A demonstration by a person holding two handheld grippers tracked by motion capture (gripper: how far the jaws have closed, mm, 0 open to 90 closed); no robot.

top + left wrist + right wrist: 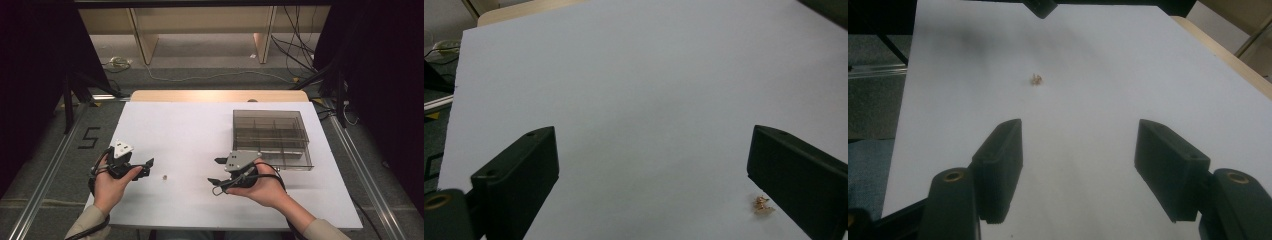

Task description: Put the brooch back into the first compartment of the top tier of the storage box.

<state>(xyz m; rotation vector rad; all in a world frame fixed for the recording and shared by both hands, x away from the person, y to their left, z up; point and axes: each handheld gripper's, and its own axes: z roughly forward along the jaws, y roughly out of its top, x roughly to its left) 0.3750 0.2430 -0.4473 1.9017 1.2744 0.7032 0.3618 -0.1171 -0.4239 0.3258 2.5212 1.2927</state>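
Note:
A tiny gold-coloured piece (164, 176) lies on the white table sheet between my two hands. My left gripper (148, 167) is held just left of it, open, with nothing between its jaws. In the left gripper view the gold piece (762, 205) sits right beside the right-hand jaw. My right gripper (216, 171) is farther right, open and empty, pointing left toward the piece. In the right gripper view the gold piece (1036, 78) lies well ahead of the jaws, a little left of centre.
A smoky transparent compartment box (271, 137) stands on the right half of the white sheet (190, 130), just behind my right hand. The wooden table edge (215, 95) shows at the far side. Cables and a shelf frame lie on the floor beyond.

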